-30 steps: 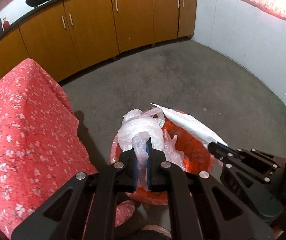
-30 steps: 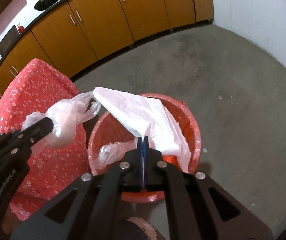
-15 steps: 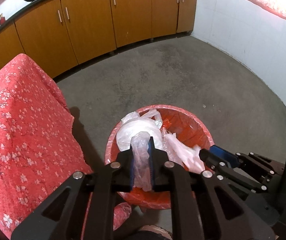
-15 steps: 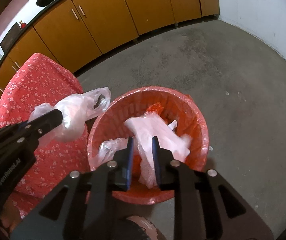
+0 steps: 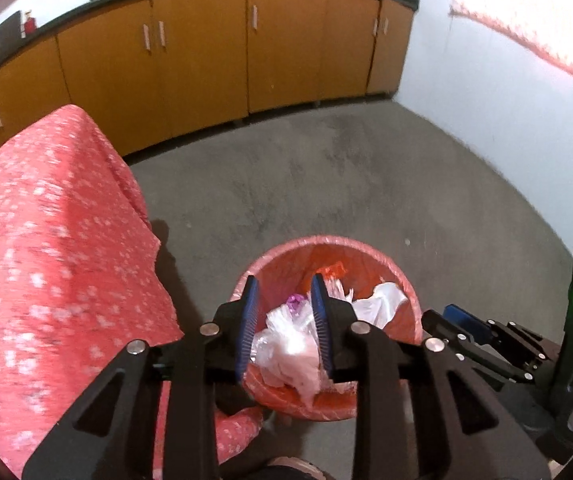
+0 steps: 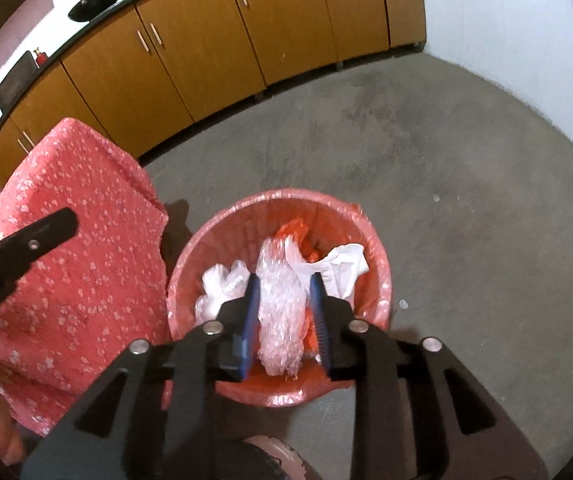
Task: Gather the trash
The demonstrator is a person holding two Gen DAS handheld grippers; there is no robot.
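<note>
A: Both the left gripper [image 5: 282, 322] and right gripper [image 6: 284, 320] had just been opening, empty, over the orange bin [image 6: 222, 236].

B: And the trash?

A: Crumpled plastic [image 6: 280, 308] lay inside, lower layers hidden; cabinets [image 6: 206, 56] beyond.

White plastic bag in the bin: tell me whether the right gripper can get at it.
Probably yes: the white plastic bag lies uncovered near the orange bin's far rim, just beyond the open right gripper; only bubble wrap sits alongside.
</note>
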